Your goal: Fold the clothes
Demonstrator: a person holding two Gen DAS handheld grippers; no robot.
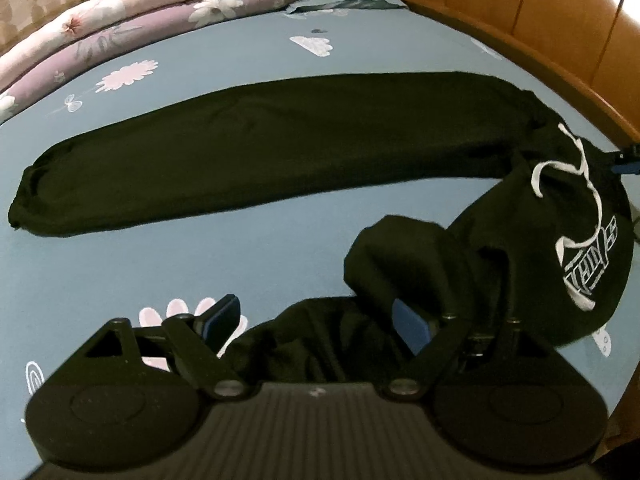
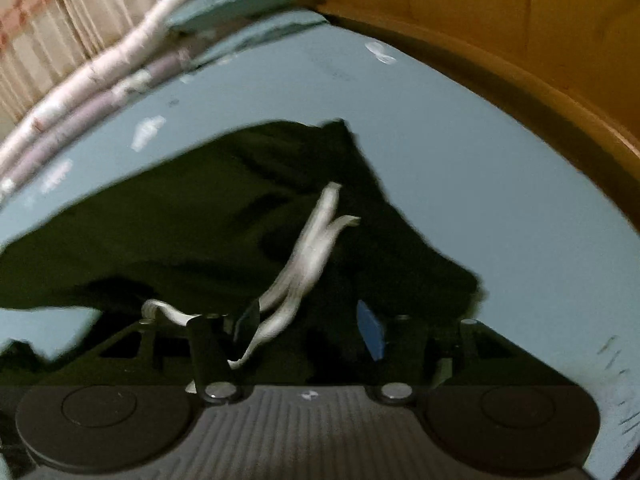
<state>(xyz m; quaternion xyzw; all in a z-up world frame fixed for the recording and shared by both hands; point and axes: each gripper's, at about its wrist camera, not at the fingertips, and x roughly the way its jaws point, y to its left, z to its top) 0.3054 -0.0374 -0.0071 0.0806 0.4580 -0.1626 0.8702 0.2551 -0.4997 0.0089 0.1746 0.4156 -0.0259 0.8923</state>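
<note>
Blue bedsheet (image 1: 120, 264) under black pants (image 1: 260, 148): one leg stretched left-right; other cuff between spread left gripper (image 1: 320, 320). Right gripper (image 2: 312, 332), spread, over waist near drawstring (image 2: 308, 252).

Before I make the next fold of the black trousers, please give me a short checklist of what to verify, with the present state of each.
1. One leg of the black trousers lies flat on the bed sheet: ok.
2. Other leg flat: not ok, bunched.
3. Left hand-held gripper has cloth between its open fingers: ok, not clamped.
4. Right hand-held gripper grip on cloth: cannot tell, picture blurred.
5. White drawstring clear of the right fingers: not ok, it crosses them.
</note>
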